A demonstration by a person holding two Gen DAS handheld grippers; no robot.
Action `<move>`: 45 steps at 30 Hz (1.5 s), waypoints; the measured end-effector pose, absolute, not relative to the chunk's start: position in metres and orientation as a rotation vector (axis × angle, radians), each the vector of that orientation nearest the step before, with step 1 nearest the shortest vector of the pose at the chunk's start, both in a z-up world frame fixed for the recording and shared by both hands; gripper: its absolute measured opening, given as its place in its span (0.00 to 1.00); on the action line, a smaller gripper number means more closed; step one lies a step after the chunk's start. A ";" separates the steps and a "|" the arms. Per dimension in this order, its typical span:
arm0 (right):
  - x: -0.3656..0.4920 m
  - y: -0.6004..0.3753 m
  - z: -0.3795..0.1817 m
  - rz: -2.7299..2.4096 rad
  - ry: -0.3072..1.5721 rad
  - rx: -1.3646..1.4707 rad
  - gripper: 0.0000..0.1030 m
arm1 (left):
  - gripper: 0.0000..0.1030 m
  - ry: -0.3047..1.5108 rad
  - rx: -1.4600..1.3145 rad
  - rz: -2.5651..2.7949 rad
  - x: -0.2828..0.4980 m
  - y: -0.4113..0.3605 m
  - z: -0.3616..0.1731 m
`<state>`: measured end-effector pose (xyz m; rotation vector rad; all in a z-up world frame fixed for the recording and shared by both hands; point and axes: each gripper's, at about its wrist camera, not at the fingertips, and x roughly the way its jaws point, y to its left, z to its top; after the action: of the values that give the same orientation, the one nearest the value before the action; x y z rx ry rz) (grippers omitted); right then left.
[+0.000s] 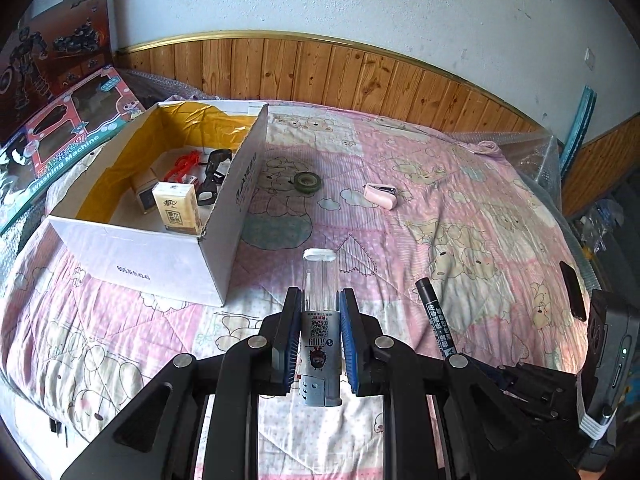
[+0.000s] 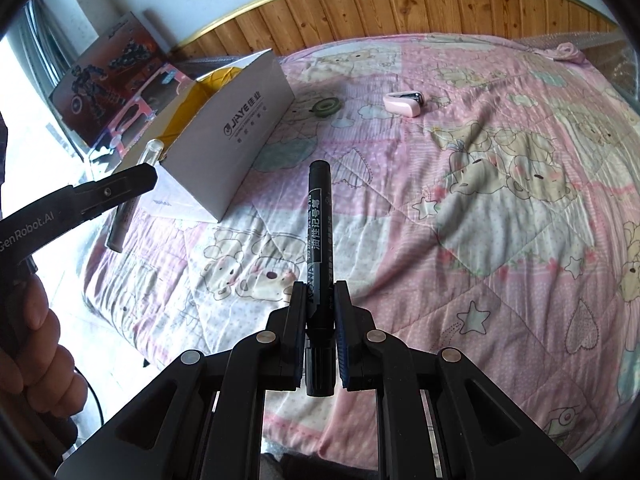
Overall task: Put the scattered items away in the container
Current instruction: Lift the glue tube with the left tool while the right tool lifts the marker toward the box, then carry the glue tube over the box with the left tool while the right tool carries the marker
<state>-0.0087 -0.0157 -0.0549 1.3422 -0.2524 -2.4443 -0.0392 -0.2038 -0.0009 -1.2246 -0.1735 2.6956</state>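
My left gripper (image 1: 320, 312) has its jaws clamped on a clear lighter (image 1: 319, 320), gripping its printed grey body from both sides while the transparent end with the white cap points straight ahead, raised above the quilt (image 1: 460, 216). My right gripper (image 2: 320, 304) has its jaws pressed together on a black marker (image 2: 319, 240), held near its rear end, the capped tip pointing forward over the bed.

Ahead and to the left of the left jaws sits the open cardboard box (image 1: 228, 216), white outside with a yellow lining. Inside it I see a tissue pack (image 1: 178, 208) standing against the near wall, a small carton behind it, something red, and a black strap-like item; I cannot tell exactly what these last two are. From the right jaws the same box lies ahead and left, its printed side facing me.

Farther ahead of both jaws, just past the box's right side, a dark roll of tape (image 1: 307, 182) lies flat on the quilt, and to its right, apart from it, rests a pink nail clipper (image 1: 381, 195). Beyond the box on the left, toy boxes (image 1: 56, 80) lean against the wall. At the left edge of the right wrist view, a hand (image 2: 36, 344) grips the left gripper's handle.
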 end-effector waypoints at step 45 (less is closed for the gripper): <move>-0.057 -0.130 -0.018 -2.258 -0.118 1.220 0.13 | 0.19 -0.399 -1.291 2.844 -0.057 -0.311 -0.005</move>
<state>-0.0567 -0.1296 -0.0181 1.2200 -0.1175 -2.2583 -0.0568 -0.3108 -0.0051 -1.2915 -0.3987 2.8441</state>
